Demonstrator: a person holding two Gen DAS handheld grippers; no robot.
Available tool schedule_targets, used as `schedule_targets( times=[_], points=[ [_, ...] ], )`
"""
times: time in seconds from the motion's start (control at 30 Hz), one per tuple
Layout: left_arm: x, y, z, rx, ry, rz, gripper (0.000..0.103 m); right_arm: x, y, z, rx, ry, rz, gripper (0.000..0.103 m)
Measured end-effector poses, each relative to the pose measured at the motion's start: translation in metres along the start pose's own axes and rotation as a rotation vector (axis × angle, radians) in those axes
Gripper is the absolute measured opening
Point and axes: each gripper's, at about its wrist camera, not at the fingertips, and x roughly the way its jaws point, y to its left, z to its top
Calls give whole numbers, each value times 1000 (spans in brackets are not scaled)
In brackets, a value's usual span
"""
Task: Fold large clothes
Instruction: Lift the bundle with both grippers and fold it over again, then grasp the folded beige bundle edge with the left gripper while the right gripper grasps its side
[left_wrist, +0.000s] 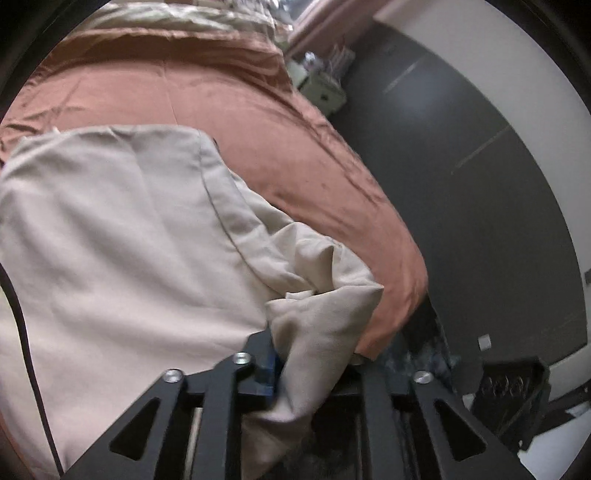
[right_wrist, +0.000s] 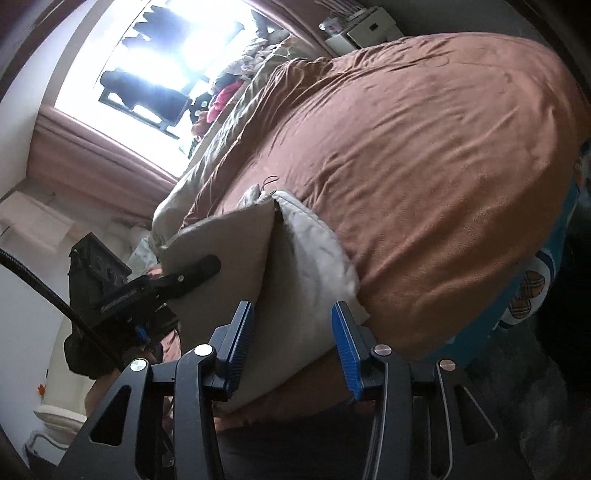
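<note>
A large beige garment (left_wrist: 110, 240) lies folded on the rust-brown bedspread (left_wrist: 221, 92), near the bed's corner. My left gripper (left_wrist: 317, 369) is at the garment's crumpled corner. A loose fold of cloth hangs between its jaws and hides the right finger, and the jaws stand apart. The right wrist view shows the left gripper (right_wrist: 192, 275) with one finger lying on top of the garment (right_wrist: 229, 240). The garment's white fleecy lining (right_wrist: 314, 251) shows along its edge. My right gripper (right_wrist: 291, 345) is open, its blue pads either side of the garment's near edge without touching it.
The bedspread (right_wrist: 424, 147) covers most of the bed, with a teal patterned sheet (right_wrist: 535, 288) at its side. Crumpled bedding and clothes (right_wrist: 229, 92) lie by the bright window (right_wrist: 166, 55). Dark floor (left_wrist: 461, 184), a bedside unit (left_wrist: 321, 88) and a black crate (left_wrist: 509, 398) flank the bed.
</note>
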Motion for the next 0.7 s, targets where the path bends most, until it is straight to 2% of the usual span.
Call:
schedule_targets(
  times=[0.03,0.07,0.13,0.17,0.3,0.43,0.53,0.63,0.7],
  points=[
    [-2,2,1,-2,14,-23,40,-9,8,-1,-1,2,2,43],
    [-4,2,1,-1,20,-48,56,-10,8,-1,0,5,4,57],
    [-14,-3,0,14,-8,-59,74,-11,11,-3,1,1,10,69],
    [-23,-3,-1,26,-35,-51,79,-11,13,-3,-4,2,18,69],
    [-53,2,-5,45,-68,-14,80,20,15,-2,-30,39,33,69],
    [-80,26,-8,54,-94,107,81,55,13,3,-60,95,33,69],
    [-99,54,-10,12,-108,175,80,80,12,9,-68,129,-8,69],
    [-117,81,-20,-15,-123,253,80,92,15,15,-72,130,-8,68],
    [-127,98,-27,-35,-130,295,80,96,20,19,-86,129,-13,64]
  ],
)
